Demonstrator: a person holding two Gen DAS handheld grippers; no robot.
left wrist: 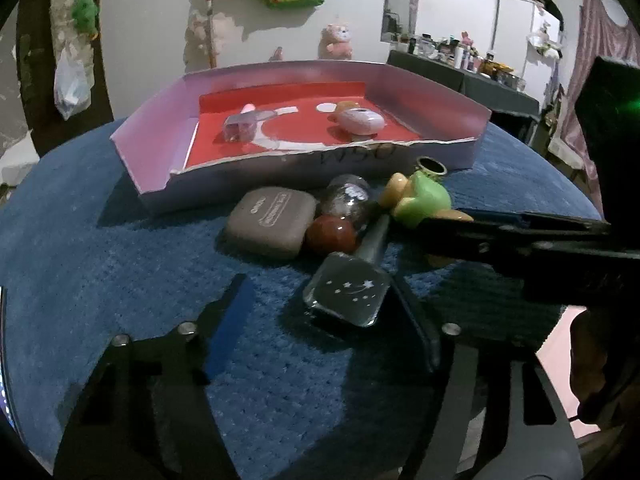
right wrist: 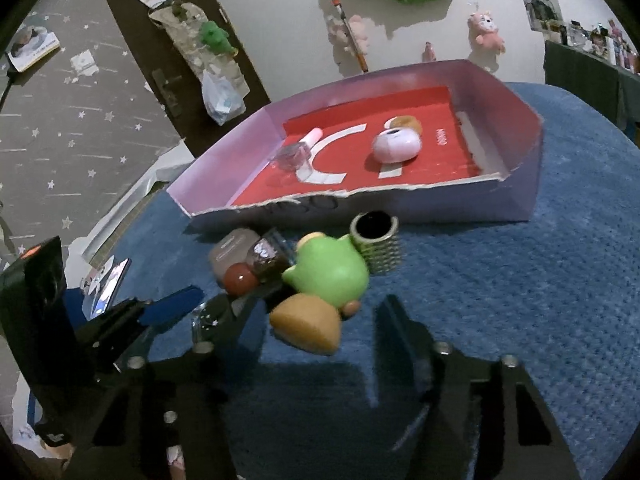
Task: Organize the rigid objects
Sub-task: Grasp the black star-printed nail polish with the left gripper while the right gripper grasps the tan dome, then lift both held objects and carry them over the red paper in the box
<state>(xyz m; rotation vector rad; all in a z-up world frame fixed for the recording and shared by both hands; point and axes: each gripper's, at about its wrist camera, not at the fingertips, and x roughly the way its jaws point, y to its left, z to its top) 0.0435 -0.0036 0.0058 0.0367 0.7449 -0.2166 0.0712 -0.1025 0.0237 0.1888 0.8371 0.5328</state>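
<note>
Already the cardboard tray (left wrist: 156, 120) on the blue cloth (left wrist: 120, 260) holds a pink egg-shaped case (left wrist: 362, 121), a small bottle (left wrist: 240, 125) and a brown piece. Outside wait the grey case (left wrist: 268, 222), red ball (left wrist: 332, 234), clear bottle (left wrist: 346, 294) and green toy (right wrist: 328, 276). The left gripper (left wrist: 320, 304) straddles the clear bottle, the right gripper (right wrist: 320, 320) the green toy; whether either grips yet, I cannot tell.

A nubby blue cloth (left wrist: 120, 264) lies under a torn cardboard tray (left wrist: 160, 184), a clear, perhaps glass, bottle (left wrist: 348, 296) and a glossy green toy (right wrist: 332, 272).

"w50" handwritten on tray front wall (left wrist: 360, 156); print on grey case (left wrist: 272, 220) too blurred.
</note>
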